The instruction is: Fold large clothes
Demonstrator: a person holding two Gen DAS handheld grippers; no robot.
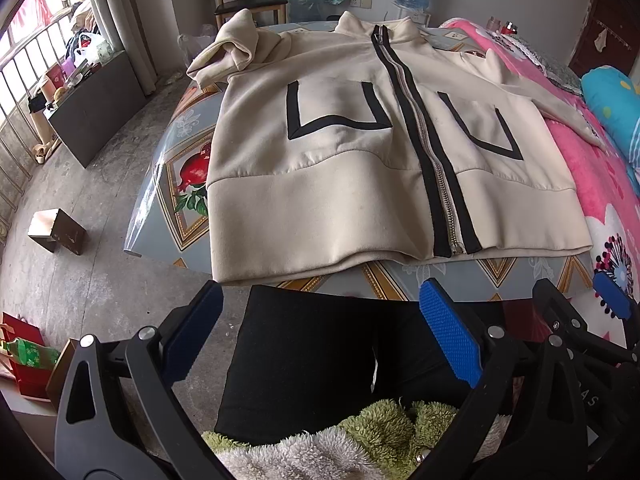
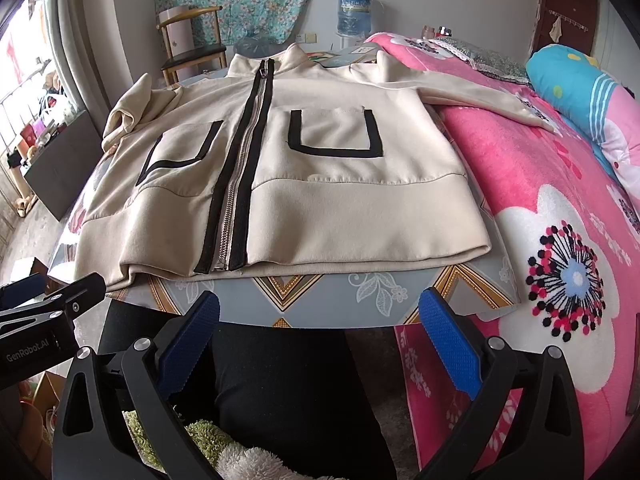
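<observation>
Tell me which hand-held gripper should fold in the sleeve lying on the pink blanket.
Right, probably. The long sleeve stretches onto the pink blanket on the right hand-held gripper side; the left hand-held gripper sits nearer the bunched sleeve. Both are open.

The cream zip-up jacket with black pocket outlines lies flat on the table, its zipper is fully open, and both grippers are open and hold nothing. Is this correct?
One thing is wrong: on the cream zip-up jacket with black pocket outlines, the silver zipper is closed from hem to collar, as the right wrist view shows. The jacket does lie flat on the patterned table, and the left gripper and right gripper are open, holding nothing.
</observation>
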